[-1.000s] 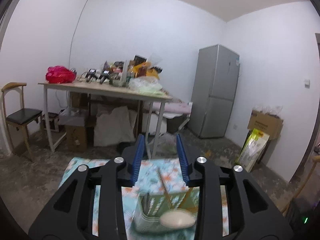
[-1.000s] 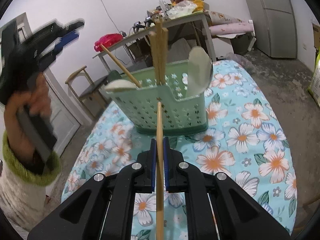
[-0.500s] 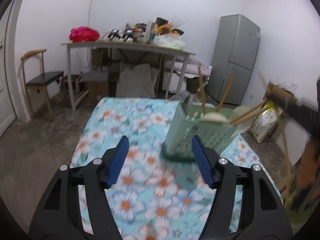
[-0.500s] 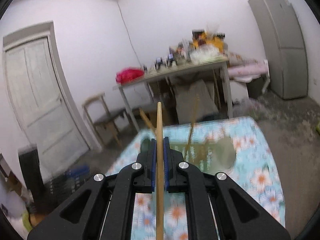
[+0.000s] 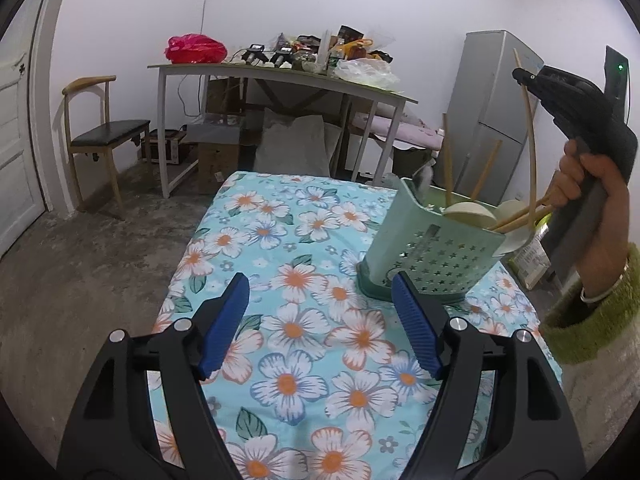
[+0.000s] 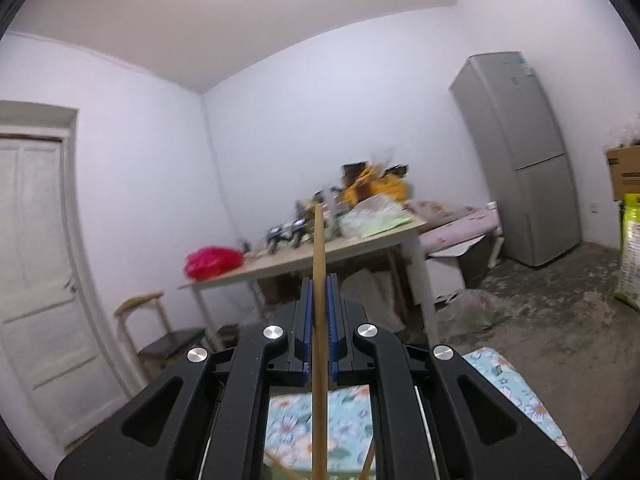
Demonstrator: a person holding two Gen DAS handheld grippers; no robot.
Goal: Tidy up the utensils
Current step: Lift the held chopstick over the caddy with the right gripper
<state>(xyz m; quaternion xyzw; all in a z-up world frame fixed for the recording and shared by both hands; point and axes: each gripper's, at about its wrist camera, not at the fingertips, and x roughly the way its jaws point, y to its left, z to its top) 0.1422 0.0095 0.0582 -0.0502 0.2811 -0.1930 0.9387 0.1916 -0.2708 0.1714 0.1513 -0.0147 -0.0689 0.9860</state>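
Observation:
A green perforated utensil basket stands on the floral tablecloth at the right, holding wooden chopsticks and pale spoons. My left gripper is open and empty, low over the cloth just left of the basket. My right gripper is shut on a wooden chopstick, pointing up and level with the room. In the left wrist view the right gripper is held high above the basket's right side, with the chopstick hanging down toward the basket.
A cluttered white table stands behind, with a wooden chair to its left and a grey fridge to the right. A white door is at the left. Boxes and bags lie on the concrete floor.
My right gripper has lifted and tilted upward with the chopstick, so the basket has dropped out of its view. My left gripper has pulled back and lowered and stands wide open.

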